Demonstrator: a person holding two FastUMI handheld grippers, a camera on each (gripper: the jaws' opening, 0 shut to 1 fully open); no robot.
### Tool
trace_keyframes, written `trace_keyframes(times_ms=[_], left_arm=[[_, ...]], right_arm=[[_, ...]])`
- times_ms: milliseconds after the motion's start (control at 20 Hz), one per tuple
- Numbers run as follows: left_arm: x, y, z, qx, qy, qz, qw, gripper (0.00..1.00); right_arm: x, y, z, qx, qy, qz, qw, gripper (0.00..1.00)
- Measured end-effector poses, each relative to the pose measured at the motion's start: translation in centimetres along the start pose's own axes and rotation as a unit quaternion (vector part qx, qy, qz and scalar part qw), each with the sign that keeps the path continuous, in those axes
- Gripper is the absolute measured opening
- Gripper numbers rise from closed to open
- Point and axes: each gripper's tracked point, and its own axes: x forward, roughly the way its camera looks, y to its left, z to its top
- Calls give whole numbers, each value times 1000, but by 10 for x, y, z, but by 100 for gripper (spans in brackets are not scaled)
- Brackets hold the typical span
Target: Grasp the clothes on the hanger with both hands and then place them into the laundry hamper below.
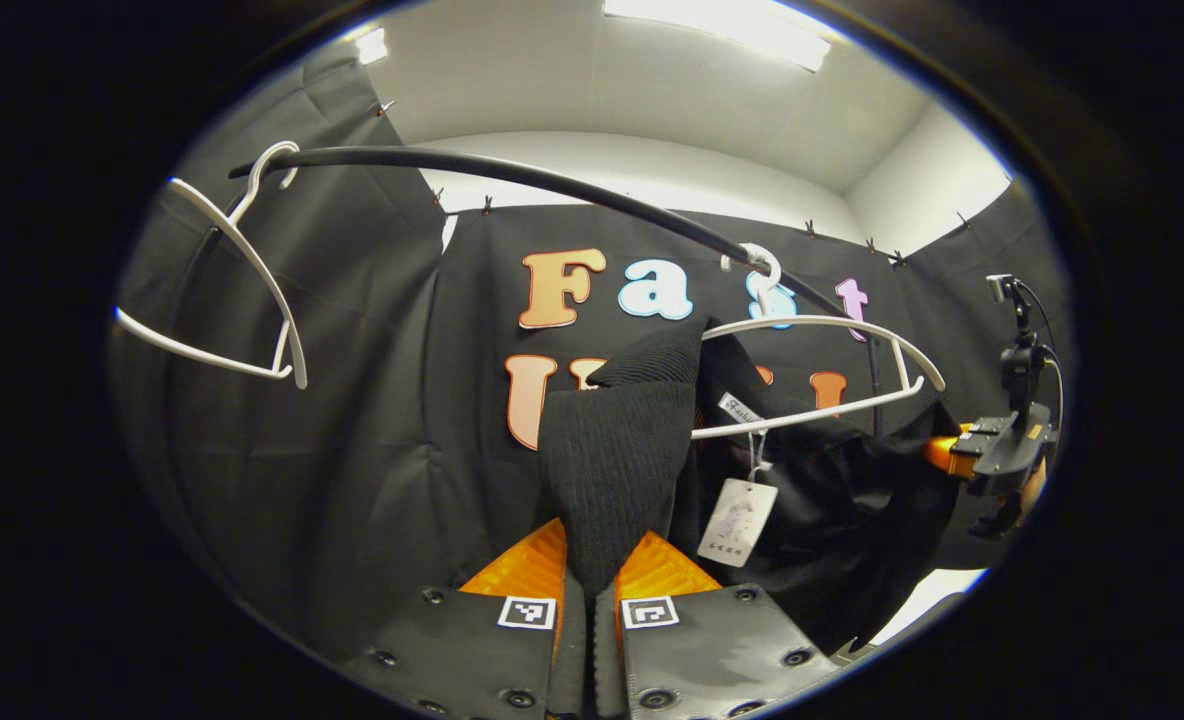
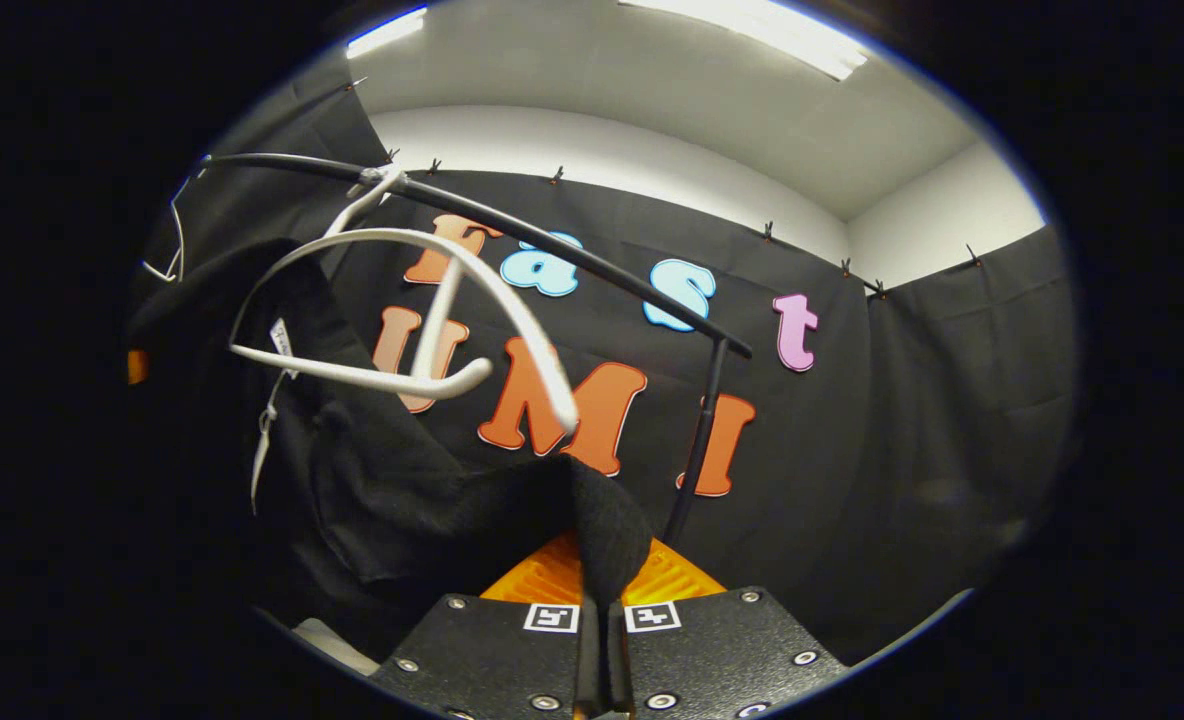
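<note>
A black knitted garment [image 1: 622, 450] hangs partly off a white hanger [image 1: 832, 335] on the black rail [image 1: 512, 180]. My left gripper [image 1: 589, 570] is shut on one ribbed edge of it, the cloth rising between the orange fingers [image 1: 522, 570]. A white tag [image 1: 737, 520] dangles from the garment. In the right gripper view the same garment [image 2: 382, 480] drapes down from the white hanger [image 2: 432, 300], and my right gripper [image 2: 597, 575] is shut on its other end. The right gripper [image 1: 1002, 450] also appears at the far right of the left gripper view.
A second, bare white hanger [image 1: 242, 290] hangs at the rail's left end. The rail's upright post [image 2: 697, 450] stands just behind the right gripper. Black cloth walls close in all round. A pale patch [image 1: 927, 595] lies low at the right.
</note>
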Motion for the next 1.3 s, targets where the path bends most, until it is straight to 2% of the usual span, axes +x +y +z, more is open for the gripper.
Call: trace_keyframes(times_ms=[50,300,350,550,600,800,1100,1300], left_arm=[[0,-1,-2,-3,3,-5,1000,10],[1,1,4,-9,-3,-11,1000,10],[3,4,8,-6,-5,-5,1000,10],[29,47,33,-5,-22,59,998,10],[36,59,35,-4,-20,71,997,14],[58,106,33,19,-3,113,993,10],[76,123,9,69,27,129,989,10],[94,130,-12,76,60,136,986,10]], right_arm=[[-7,12,-3,1,1,7,1000,2],[-53,67,-6,19,-2,52,998,2],[-61,77,-6,25,-2,60,998,2],[-82,104,-6,55,4,87,995,3],[-86,109,-9,61,8,91,994,3],[-99,122,-14,93,13,100,991,3],[-112,138,-14,100,9,118,988,3],[-113,152,-17,104,19,135,985,4]])
